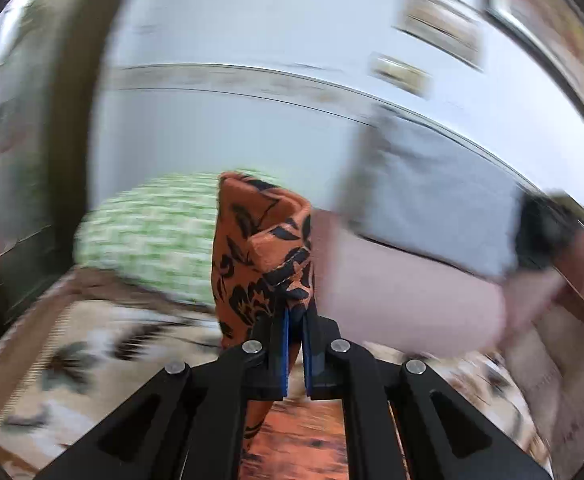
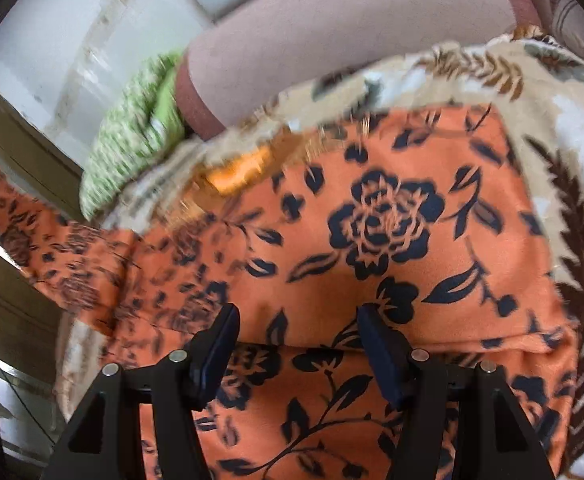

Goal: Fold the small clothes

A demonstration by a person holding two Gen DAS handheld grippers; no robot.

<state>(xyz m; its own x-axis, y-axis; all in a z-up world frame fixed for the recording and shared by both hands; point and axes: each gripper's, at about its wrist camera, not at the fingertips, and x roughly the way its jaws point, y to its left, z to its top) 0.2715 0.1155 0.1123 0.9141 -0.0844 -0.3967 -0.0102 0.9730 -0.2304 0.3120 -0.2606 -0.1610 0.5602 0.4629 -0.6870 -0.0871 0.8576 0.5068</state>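
Observation:
The garment is orange cloth with a black flower print [image 2: 372,248]. Most of it lies spread on a beige leaf-patterned cover [image 2: 564,128]. My left gripper [image 1: 295,312] is shut on one edge of the orange cloth [image 1: 259,240] and holds it lifted, so the fabric stands up bunched in front of the blue pads [image 1: 284,344]. In the right wrist view that lifted part stretches away to the left [image 2: 51,240], blurred. My right gripper [image 2: 298,320] hovers open just over the spread cloth near a fold edge, with nothing pinched between its fingers.
A green-and-white checked pillow [image 1: 151,236] and a pink bolster [image 1: 404,292] lie at the far side of the cover. A grey-blue cushion [image 1: 436,200] leans on the pale wall behind. A dark frame [image 1: 71,120] rises at the left.

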